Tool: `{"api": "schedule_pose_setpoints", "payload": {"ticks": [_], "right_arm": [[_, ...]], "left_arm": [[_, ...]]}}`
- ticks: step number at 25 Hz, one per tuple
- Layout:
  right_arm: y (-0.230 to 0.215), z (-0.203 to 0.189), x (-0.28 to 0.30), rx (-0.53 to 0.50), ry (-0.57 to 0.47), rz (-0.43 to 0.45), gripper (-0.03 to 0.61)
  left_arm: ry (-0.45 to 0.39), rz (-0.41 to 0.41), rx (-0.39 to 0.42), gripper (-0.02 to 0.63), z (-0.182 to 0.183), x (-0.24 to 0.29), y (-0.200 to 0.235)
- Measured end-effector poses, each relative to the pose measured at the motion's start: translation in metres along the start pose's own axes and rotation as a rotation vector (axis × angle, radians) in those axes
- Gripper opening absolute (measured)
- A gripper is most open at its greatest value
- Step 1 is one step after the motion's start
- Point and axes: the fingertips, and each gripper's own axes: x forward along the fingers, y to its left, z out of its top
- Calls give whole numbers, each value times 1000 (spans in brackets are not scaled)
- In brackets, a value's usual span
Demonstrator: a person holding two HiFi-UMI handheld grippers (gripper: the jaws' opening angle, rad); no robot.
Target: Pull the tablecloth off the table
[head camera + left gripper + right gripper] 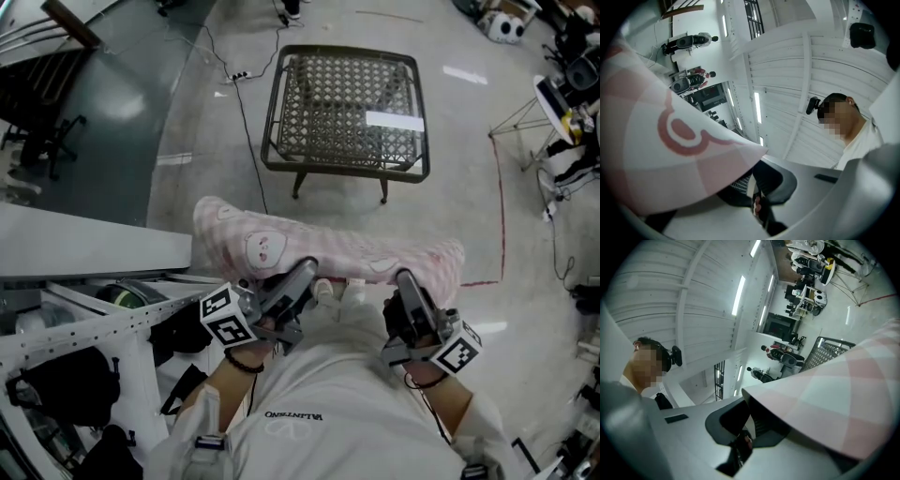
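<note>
Near: left claw [305, 272], right claw [405, 279] both clenched on pink checked tablecloth [281, 246], bunched between; mesh counter [345, 171] far, apart from cloth.

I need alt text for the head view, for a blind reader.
A pink checked tablecloth hangs bunched between the left gripper and the right gripper, both shut on it. Beyond stands a bare dark metal mesh table.

One pink-and-white checked tablecloth [328, 251]. One dark metal table with a mesh top [342, 112], carrying one white strip [394, 120] near its right edge. Two grey handheld grippers: the left gripper [302, 272] and the right gripper [407, 279]. Two black-and-white marker cubes [225, 317], one on each gripper.
</note>
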Motion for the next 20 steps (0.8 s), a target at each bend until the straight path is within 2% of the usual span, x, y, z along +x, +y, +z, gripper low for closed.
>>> {"api": "schedule_pose_setpoints", "payload": {"ticks": [4,14,20], "right_arm": [[-11,1,5,-17,16,-10,12],[-31,0,16,38,28,-25,12],[-44,0,18,65,38,-42,12]], "left_arm": [[-5,13,-15,2,-3,1,12],[-9,44,-82,2,-6,1,34],[-8,53,-94,2,-9,1,40]]}}
